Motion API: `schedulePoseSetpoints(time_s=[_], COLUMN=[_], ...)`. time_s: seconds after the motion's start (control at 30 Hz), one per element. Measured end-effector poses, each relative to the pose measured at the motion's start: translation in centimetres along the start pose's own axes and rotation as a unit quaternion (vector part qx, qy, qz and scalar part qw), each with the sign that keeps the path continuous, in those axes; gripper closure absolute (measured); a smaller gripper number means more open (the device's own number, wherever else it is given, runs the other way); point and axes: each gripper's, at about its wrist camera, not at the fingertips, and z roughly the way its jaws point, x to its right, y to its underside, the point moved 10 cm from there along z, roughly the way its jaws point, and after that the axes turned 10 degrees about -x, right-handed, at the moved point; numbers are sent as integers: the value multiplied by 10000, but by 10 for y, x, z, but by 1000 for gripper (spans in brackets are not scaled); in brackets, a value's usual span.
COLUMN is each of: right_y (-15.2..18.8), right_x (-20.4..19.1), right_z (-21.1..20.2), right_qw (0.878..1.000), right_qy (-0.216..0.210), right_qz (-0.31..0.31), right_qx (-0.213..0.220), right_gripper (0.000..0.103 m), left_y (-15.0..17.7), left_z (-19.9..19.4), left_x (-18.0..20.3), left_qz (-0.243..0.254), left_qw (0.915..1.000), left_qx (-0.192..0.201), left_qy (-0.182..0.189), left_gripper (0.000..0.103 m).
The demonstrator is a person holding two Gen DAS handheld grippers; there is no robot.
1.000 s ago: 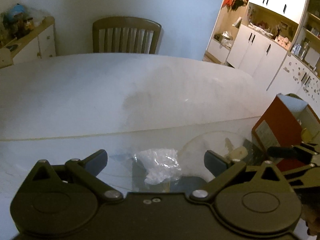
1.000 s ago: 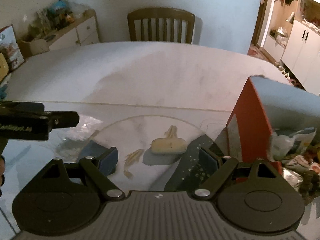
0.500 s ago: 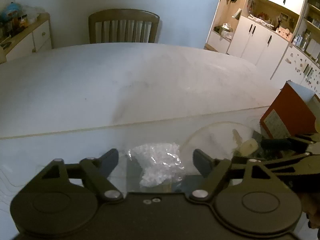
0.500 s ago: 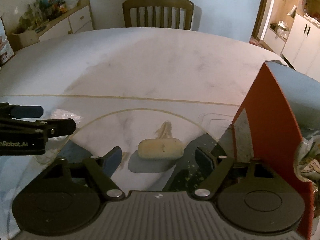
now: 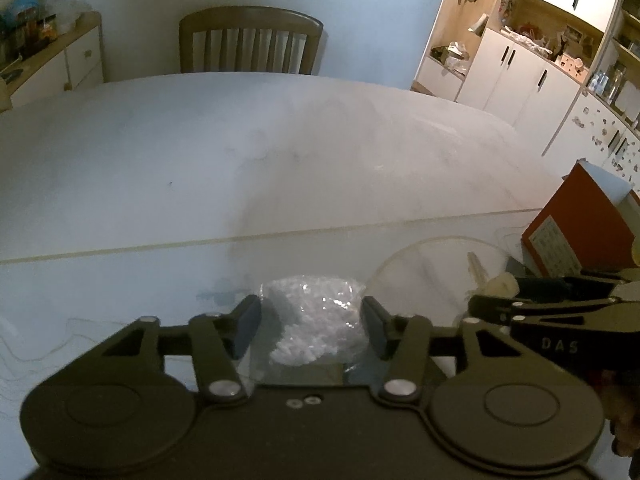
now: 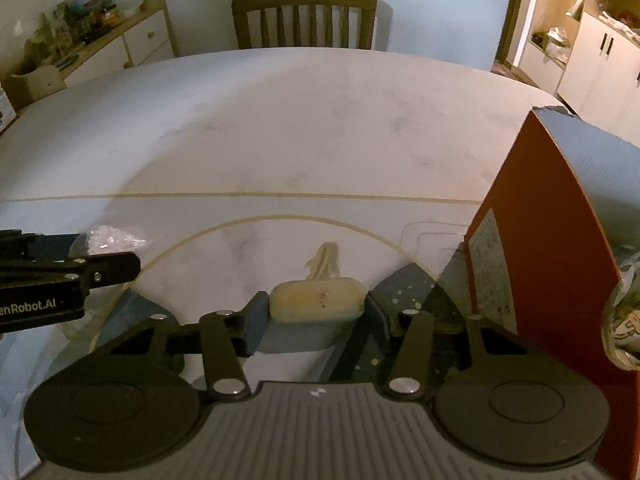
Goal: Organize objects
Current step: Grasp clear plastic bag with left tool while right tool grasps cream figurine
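Note:
A clear plastic bag of white granules (image 5: 316, 316) lies on the glass-topped table between the fingers of my left gripper (image 5: 311, 326). Its jaws are closing and both pads touch the bag's sides. A pale yellow oblong lump (image 6: 318, 300) rests on a round glass disc (image 6: 280, 220). My right gripper (image 6: 316, 312) is closing on it, with a pad against each end. The left wrist view shows the lump (image 5: 500, 282) at the far right. The right wrist view shows the bag (image 6: 108, 238) at the far left, in the left gripper (image 6: 108, 252).
A tall red box (image 6: 532, 240) stands just right of the right gripper, with crumpled packaging (image 6: 624, 320) beside it. A pale smear (image 6: 326, 258) marks the disc beyond the lump. The marble table (image 6: 280, 120) stretches away to a wooden chair (image 6: 304, 16). White cabinets (image 5: 520, 80) stand at the right.
Both pairs of jaws have narrowed from wide open until the pads meet the bag and the lump. The right gripper came down closer to the lump.

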Motion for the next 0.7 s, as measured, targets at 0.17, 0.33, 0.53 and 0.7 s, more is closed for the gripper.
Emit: schedulePoseSetpoints(time_s=[0.17, 0.33, 0.53, 0.7], right_y=[1, 4, 9, 15], right_x=[-1, -1, -5, -7], right_z=[-2, -14, -43, -73], right_qw=[10000, 10000, 9996, 9990], right_qy=[-2, -74, -206, -326], right_qz=[17, 49, 31, 9], right_qx=[3, 42, 181, 308], right_gripper=[52, 52, 52, 52], left_y=[1, 4, 3, 3], left_z=[-1, -8, -30, -54], left_x=[2, 8, 21, 34], left_qz=[15, -36, -34, -46], left_qw=[10000, 9998, 9996, 9991], left_qx=[-50, -93, -20, 72], left_qy=[67, 180, 290, 412], left_gripper=[62, 65, 65, 65])
